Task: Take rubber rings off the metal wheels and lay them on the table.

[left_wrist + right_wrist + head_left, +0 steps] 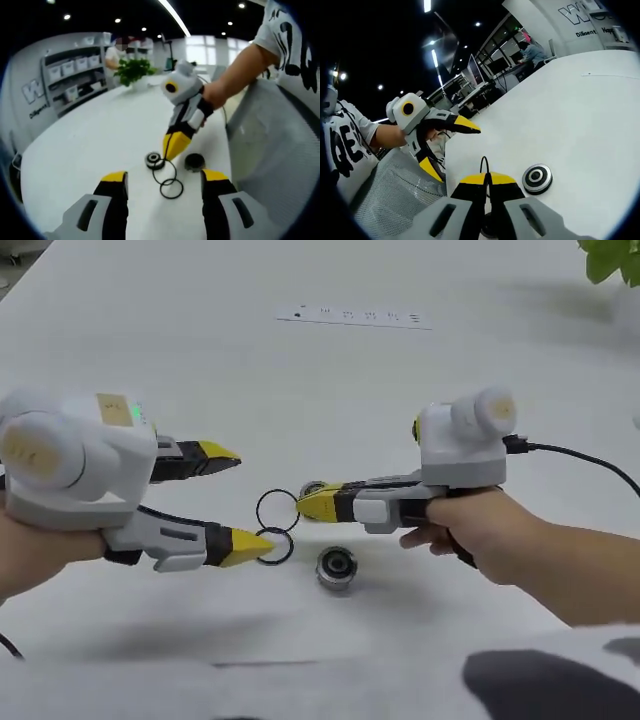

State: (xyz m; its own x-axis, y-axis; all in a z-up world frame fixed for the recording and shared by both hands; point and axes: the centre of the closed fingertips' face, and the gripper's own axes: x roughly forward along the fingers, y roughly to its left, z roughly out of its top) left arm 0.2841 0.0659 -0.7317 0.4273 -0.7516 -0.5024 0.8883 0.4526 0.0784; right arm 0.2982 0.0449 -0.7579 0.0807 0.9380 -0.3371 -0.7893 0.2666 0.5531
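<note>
The right gripper [303,503], its claw pinched shut on a rubber ring [259,508], holds it at centre frame, apparently free of the small wheel [312,489] just behind. A second ring [290,548] lies on the table [400,380] below it, by the left gripper [250,500], whose claw gapes empty. Next, I judge, lower and release. Bare table opens above; another wheel [337,567] and the near edge crowd the bottom.
</note>
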